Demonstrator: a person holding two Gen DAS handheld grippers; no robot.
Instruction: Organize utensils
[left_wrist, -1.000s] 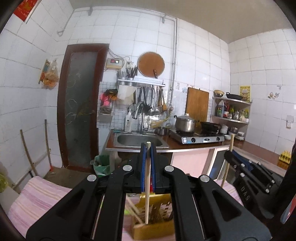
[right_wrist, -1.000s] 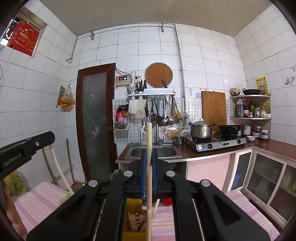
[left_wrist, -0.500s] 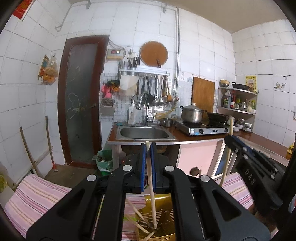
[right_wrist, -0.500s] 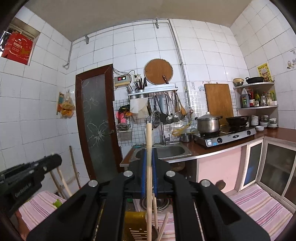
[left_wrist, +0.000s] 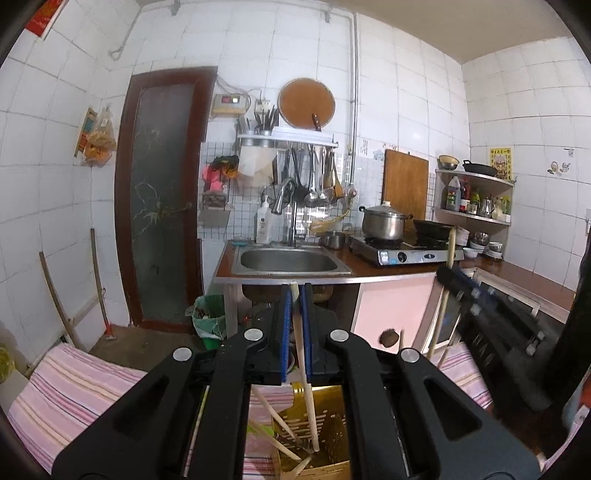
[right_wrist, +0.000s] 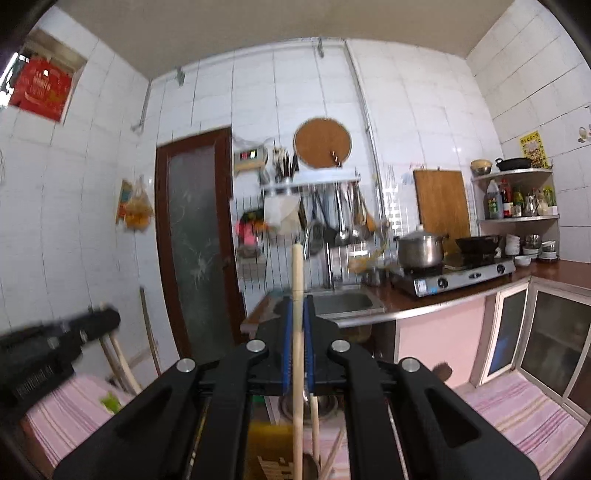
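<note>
My left gripper (left_wrist: 295, 295) is shut on a pale wooden chopstick (left_wrist: 303, 369) whose lower end reaches down into a yellow slotted utensil holder (left_wrist: 325, 435) that holds several other chopsticks. My right gripper (right_wrist: 298, 306) is shut on a longer wooden stick (right_wrist: 297, 332) held upright above the same yellow holder (right_wrist: 266, 450). The right gripper shows at the right of the left wrist view (left_wrist: 480, 299), its stick pointing down. The left gripper shows blurred at the left of the right wrist view (right_wrist: 62, 339).
The holder stands on a pink striped cloth (left_wrist: 74, 391). Behind are a steel sink (left_wrist: 288, 260), a counter with a gas stove and pot (left_wrist: 384, 223), hanging ladles, a brown door (left_wrist: 162, 192), a green bin (left_wrist: 210, 317) and glass-front cabinets (right_wrist: 554, 343).
Both grippers have tilted and risen, so more of the kitchen wall shows. The left chopstick's tip has gone deeper into the yellow holder. Both stay shut on their sticks.
</note>
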